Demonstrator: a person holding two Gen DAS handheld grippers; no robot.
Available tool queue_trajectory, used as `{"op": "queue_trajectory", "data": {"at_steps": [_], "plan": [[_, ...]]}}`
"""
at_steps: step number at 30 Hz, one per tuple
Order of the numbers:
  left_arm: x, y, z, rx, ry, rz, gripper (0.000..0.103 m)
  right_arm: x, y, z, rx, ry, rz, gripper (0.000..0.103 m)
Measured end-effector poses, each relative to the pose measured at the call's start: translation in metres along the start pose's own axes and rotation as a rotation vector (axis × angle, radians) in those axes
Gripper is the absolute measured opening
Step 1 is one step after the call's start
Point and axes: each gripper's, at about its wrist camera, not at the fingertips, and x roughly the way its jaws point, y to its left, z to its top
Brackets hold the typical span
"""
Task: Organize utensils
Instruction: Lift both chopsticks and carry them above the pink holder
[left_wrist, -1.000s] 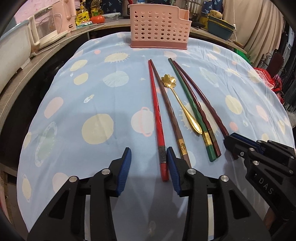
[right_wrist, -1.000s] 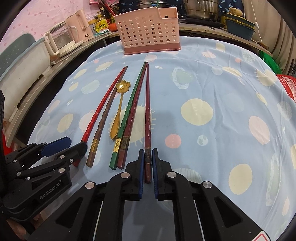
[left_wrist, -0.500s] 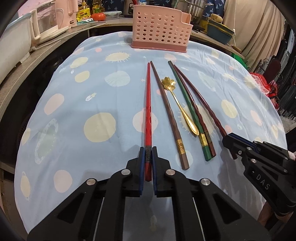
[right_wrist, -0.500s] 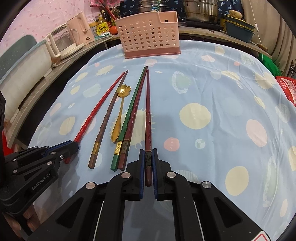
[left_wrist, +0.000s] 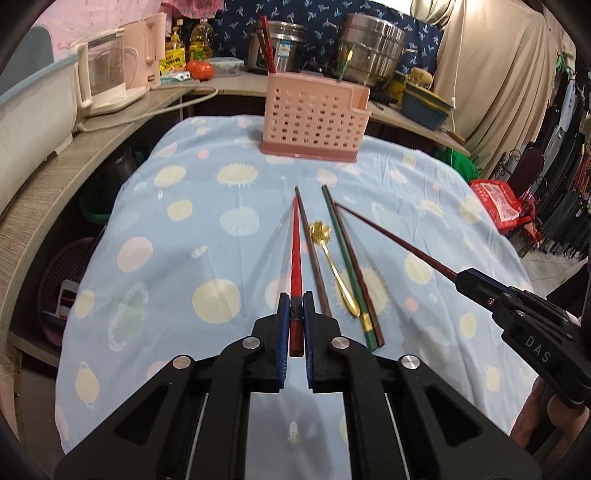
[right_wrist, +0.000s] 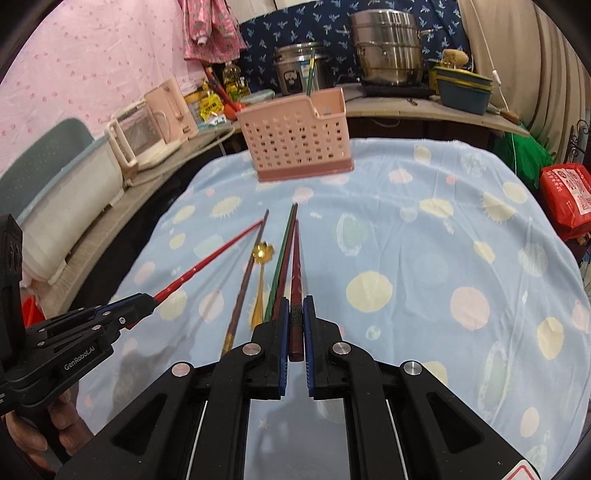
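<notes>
Now left gripper (left_wrist: 294, 325) pinches glossy red chopstick (left_wrist: 296, 254); right gripper (right_wrist: 295, 325) pinches dark maroon chopstick (right_wrist: 295, 273), both carved, tips raised off cloth.

Wide open cloth (left_wrist: 177, 258) left and right; only the pink basket (left_wrist: 314, 114) blocks the far edge.

We see a pale blue cloth (left_wrist: 229, 206) printed with planets and suns spread over the bench. Behind it, on the counter (left_wrist: 55, 173), stand a pink kettle (left_wrist: 110, 74), oil bottles (left_wrist: 201, 42), a tomato (left_wrist: 199, 69), two steel pots (right_wrist: 388, 44) and a blue basin (right_wrist: 463, 94). At the right lies a red bag (right_wrist: 567, 192).
</notes>
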Motion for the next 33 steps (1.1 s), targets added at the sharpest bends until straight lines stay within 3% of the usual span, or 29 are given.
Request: {"op": "queue_trajectory", "data": {"at_steps": [15, 33], "plan": [[-0.048, -0.009, 0.085, 0.053, -0.186, 0.007, 0.007, -0.044, -0.009, 0.082, 0.018, -0.192, 0.029, 0.007], [-0.061, -0.017, 0.216, 0.082, -0.377, 0.014, 0.007, -0.037, -0.004, 0.204, -0.015, -0.328, 0.069, 0.007]]}}
